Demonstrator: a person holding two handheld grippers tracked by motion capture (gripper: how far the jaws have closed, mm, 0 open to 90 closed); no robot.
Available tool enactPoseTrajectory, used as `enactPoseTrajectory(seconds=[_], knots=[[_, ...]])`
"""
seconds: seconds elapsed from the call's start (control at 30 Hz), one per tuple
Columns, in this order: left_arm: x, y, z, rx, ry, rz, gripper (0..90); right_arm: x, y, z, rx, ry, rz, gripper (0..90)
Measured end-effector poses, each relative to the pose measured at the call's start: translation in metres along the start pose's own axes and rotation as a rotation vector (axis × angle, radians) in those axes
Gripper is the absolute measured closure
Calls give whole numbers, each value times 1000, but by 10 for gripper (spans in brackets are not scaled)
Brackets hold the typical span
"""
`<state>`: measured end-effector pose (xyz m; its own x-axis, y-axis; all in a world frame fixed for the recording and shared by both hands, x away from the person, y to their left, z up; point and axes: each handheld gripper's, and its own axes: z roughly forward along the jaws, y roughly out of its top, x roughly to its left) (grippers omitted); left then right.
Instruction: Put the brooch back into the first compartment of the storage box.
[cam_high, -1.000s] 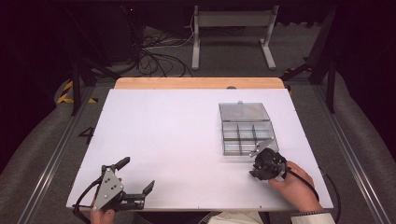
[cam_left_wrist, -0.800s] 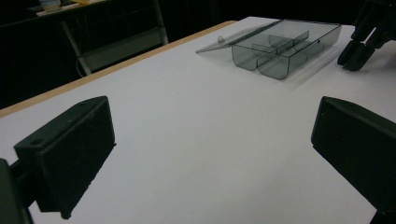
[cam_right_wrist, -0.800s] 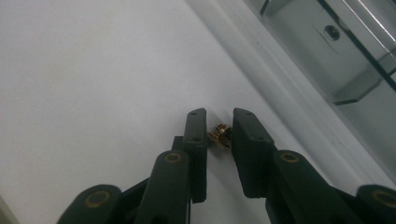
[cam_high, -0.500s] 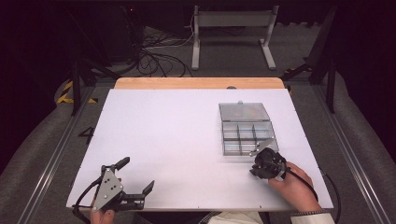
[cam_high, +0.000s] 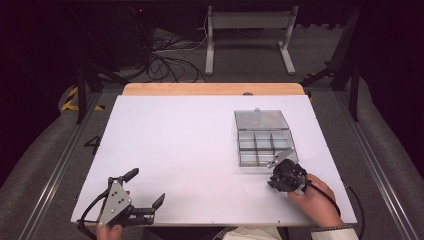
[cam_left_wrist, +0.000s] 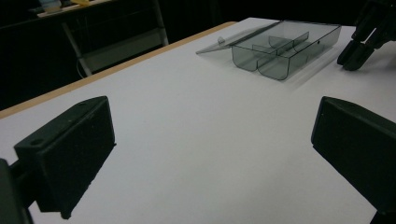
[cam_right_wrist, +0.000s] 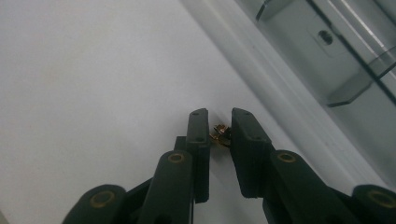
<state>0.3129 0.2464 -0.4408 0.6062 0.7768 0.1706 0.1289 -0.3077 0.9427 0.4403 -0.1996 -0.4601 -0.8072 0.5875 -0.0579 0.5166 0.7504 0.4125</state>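
A clear plastic compartment box (cam_high: 256, 149) sits on the white table (cam_high: 190, 145) at the right, its lid (cam_high: 262, 120) folded back flat behind it. Just in front of the box's near edge, my right gripper (cam_high: 274, 181) points down at the table. In the right gripper view its jaws (cam_right_wrist: 219, 128) are nearly together, with a small brass-coloured part (cam_right_wrist: 220, 135) pinched between them beside the box wall (cam_right_wrist: 336, 56). My left gripper (cam_high: 145, 187) rests at the front left with its jaws wide apart (cam_left_wrist: 210, 154) and nothing between them.
The box (cam_left_wrist: 285, 46) and the right gripper (cam_left_wrist: 357, 46) appear far off in the left gripper view. A wooden strip (cam_high: 215, 89) runs along the table's far edge. Cables and a metal stand (cam_high: 247, 35) are on the floor beyond.
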Motion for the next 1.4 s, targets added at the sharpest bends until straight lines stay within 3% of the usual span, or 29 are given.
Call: enactPoseTrajectory(seconds=[0.23, 0.8, 1.03, 1.4], knots=[[0, 0, 0, 1, -2, -2, 3, 1, -1, -13, -80, -24, -7, 781], [0, 0, -1, 1, -1, 1, 3, 2, -3, -23, -150, -31, -7, 781], [0, 0, 0, 0, -1, -2, 3, 1, -5, -29, -221, -13, 6, 781], [0, 0, 0, 0, 0, -2, 2, -1, -8, -42, -342, -35, 32, 782]])
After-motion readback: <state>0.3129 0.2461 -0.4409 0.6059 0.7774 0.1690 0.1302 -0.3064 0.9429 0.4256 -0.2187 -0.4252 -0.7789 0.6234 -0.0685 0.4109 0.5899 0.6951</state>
